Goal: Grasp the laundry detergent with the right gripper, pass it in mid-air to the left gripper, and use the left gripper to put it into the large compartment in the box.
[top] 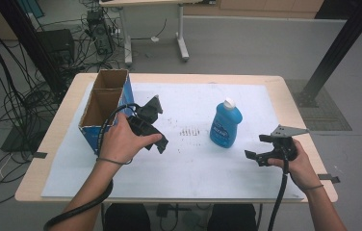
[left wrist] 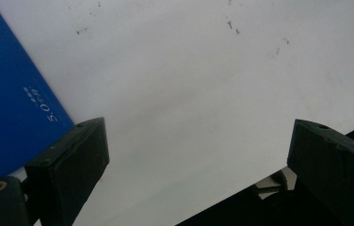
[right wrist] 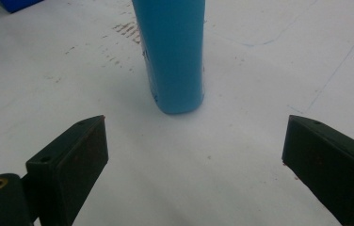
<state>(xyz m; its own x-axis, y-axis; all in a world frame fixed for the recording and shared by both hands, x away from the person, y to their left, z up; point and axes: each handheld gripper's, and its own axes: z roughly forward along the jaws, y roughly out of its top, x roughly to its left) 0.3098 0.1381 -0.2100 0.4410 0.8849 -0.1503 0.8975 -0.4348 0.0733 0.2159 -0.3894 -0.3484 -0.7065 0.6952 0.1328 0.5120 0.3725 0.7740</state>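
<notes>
Before the right gripper (jaws spread) stands the blue bottle; left gripper likewise spread, empty.

White print reading "5.0" on the blue box side; the blue bottle label print too blurred to read.

The tall blue plastic bottle was cut off by the top edge in the right gripper view, so its white cap stayed out of sight there. The open blue cardboard box ran off the left edge in the left gripper view. Its small white print was too blurred to read fully.
</notes>
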